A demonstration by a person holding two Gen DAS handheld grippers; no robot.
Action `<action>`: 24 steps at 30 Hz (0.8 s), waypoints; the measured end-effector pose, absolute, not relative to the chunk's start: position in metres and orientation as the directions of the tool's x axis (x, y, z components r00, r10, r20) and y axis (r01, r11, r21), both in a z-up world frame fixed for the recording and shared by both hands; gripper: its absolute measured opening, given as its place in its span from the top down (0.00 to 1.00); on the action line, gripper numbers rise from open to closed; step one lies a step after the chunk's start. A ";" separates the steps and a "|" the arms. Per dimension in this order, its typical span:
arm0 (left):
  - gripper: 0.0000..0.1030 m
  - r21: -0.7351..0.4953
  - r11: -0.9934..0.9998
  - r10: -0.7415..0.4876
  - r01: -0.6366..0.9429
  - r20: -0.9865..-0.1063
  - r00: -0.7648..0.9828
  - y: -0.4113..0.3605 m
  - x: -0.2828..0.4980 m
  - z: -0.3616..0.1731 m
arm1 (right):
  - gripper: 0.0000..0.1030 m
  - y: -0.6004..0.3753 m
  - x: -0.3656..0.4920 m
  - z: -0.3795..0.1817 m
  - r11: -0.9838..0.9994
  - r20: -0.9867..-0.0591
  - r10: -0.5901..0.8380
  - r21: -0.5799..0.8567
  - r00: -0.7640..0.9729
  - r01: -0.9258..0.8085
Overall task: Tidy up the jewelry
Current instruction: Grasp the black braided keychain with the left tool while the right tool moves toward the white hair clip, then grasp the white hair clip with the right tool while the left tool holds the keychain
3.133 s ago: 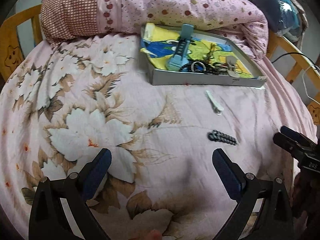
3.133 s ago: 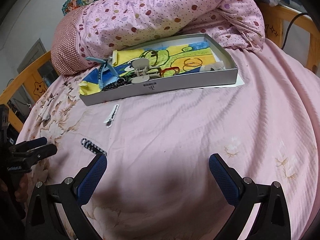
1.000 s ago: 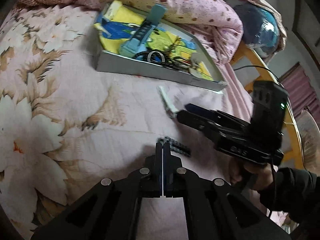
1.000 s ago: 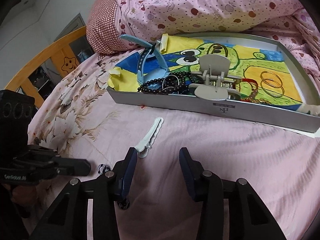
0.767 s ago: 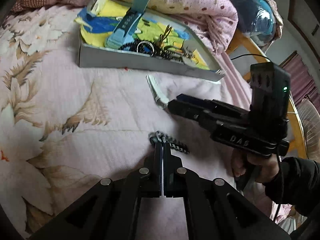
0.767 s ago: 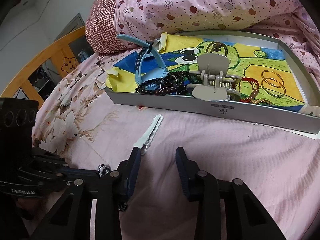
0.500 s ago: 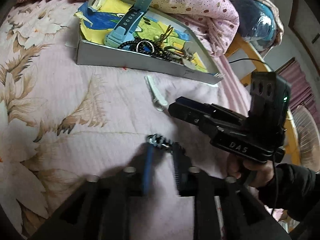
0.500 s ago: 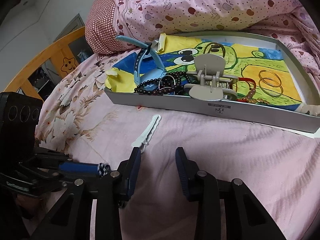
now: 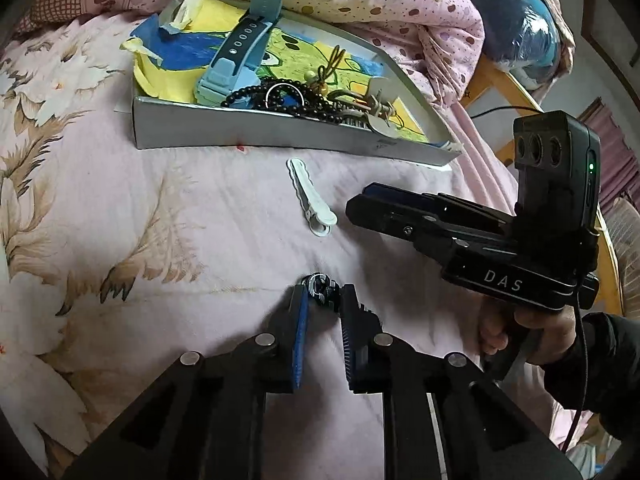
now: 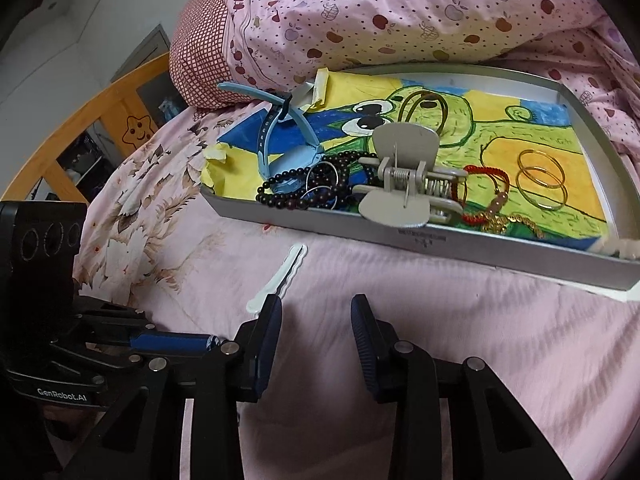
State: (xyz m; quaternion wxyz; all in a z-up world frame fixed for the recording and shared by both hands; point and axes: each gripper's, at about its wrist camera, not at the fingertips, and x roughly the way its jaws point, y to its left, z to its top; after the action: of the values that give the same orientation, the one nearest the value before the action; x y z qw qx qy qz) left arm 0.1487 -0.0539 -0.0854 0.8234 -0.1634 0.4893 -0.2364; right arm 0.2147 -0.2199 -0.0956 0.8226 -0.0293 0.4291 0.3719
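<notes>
Pink floral bed [image 9: 120, 208], left claw [image 9: 323, 298] part-spread around dark coiled hair tie [image 9: 320, 288] — far end hidden, right claw [image 10: 316, 312] spread just beside white clip [image 10: 280, 276].

Your tray [image 9: 256, 136] sits on the bed [image 9: 120, 208] at 12 o'clock, with the quilt [image 9: 360, 0] behind it. In the tray, the watch [image 9: 240, 52] lies at 10 o'clock, beads [image 9: 280, 100] and claw clip [image 10: 404, 176] mid-front, and rings [image 10: 540, 180] at 2 o'clock. The clip [image 9: 310, 204] lies before the tray; the hair tie [image 9: 320, 290] lies nearer you, between your left jaws.
</notes>
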 end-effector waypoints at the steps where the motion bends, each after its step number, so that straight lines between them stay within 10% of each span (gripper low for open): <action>1: 0.90 -0.494 0.839 -0.542 0.227 -0.730 0.417 -0.054 0.149 -0.085 | 0.67 -0.219 0.215 -0.096 0.721 -0.728 0.589 0.276 0.352 -0.636; 24: 0.92 -0.425 0.900 -0.410 0.098 -0.747 0.523 -0.020 0.158 -0.077 | 0.67 -0.201 0.211 -0.099 0.684 -0.705 0.644 0.358 0.296 -0.635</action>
State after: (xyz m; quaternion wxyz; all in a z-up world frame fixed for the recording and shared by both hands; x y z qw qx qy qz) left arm 0.1583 -0.0197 -0.0773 0.8563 -0.1678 0.4655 -0.1484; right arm 0.2106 -0.2010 -0.0995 0.8051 0.0050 0.4404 0.3973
